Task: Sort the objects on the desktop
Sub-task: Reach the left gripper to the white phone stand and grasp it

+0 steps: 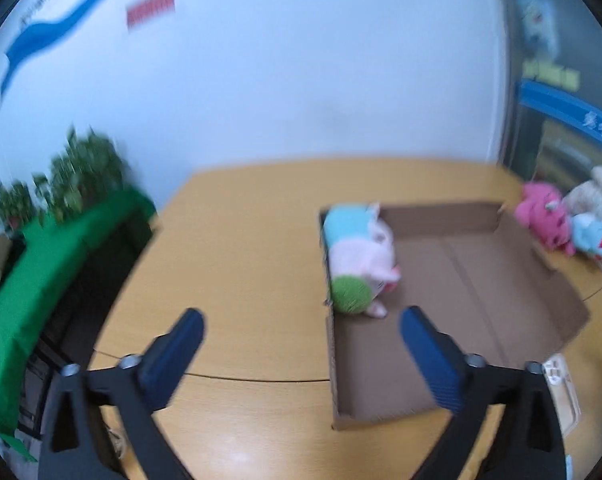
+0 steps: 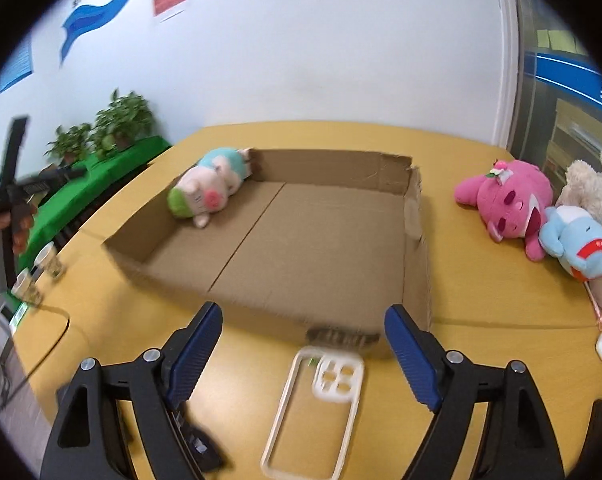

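Your left gripper [image 1: 301, 330] hangs above the wooden table [image 1: 237, 280] with its blue-padded fingers [image 1: 181, 356] spread wide and nothing between them, aimed at the near left corner of the shallow cardboard box [image 1: 457, 280]. Your right gripper [image 2: 303, 330] is likewise spread apart and holding nothing, poised over a clear phone case [image 2: 315, 408] that lies flat on the table just in front of the box's near wall. Inside the box, a pig plush [image 2: 211, 188] in pastel pink, blue and green lies on its side against the far left corner, touching the left wall. Outside the box, to its right, a pink bear plush [image 2: 509, 200], a light blue plush [image 2: 577, 240] and a cream plush [image 2: 589, 188] lie bunched together, touching one another. At the table's left edge stand two paper cups [image 2: 49, 258], with potted plants [image 2: 117, 120] on a green-covered surface beyond.
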`<state>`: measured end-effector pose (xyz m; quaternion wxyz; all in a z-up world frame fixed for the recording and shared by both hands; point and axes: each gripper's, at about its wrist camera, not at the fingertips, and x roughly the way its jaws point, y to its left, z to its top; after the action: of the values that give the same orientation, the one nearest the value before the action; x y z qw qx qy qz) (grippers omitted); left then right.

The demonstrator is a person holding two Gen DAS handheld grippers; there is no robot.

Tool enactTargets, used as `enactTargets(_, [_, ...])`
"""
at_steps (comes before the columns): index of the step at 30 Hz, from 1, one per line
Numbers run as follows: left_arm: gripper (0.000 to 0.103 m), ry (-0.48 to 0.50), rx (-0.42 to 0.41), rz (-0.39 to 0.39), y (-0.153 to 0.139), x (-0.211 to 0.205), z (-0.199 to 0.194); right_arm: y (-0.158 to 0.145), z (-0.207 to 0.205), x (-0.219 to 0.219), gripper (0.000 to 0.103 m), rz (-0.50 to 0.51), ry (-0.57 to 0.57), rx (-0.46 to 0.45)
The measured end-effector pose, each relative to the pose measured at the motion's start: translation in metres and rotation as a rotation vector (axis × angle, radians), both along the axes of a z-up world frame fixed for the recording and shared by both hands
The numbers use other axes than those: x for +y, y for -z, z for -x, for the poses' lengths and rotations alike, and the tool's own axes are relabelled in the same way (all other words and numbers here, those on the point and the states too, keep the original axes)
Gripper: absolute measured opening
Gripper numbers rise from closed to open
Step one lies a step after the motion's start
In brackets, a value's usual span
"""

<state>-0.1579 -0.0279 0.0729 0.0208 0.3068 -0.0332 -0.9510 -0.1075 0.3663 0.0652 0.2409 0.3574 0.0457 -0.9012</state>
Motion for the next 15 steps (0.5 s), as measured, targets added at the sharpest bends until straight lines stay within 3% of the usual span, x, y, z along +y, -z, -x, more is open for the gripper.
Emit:
enactTargets(2, [0.103,0.014,0.056,0.007,-0.012,-0.002,-0.028,0.01,-0.021,0.004,0.084,0.008,-0.03,-0.014])
enactTargets(6, [0.103,0.051,0.044,-0.005,-0.002,-0.001,-0.093,0.036,-0.069,0.002,0.084,-0.014,-0.154,-0.042])
enactTargets(10, [0.103,0.111,-0.046,-0.072,0.027,0.01,-0.14,0.069,-0.1,0.0,0.084,-0.028,-0.239,-0.14])
enactTargets(15, [0.102,0.151,-0.138,-0.206,0.052,0.028,-0.169,0.101,-0.133,-0.003,0.082,-0.065,-0.205,-0.178])
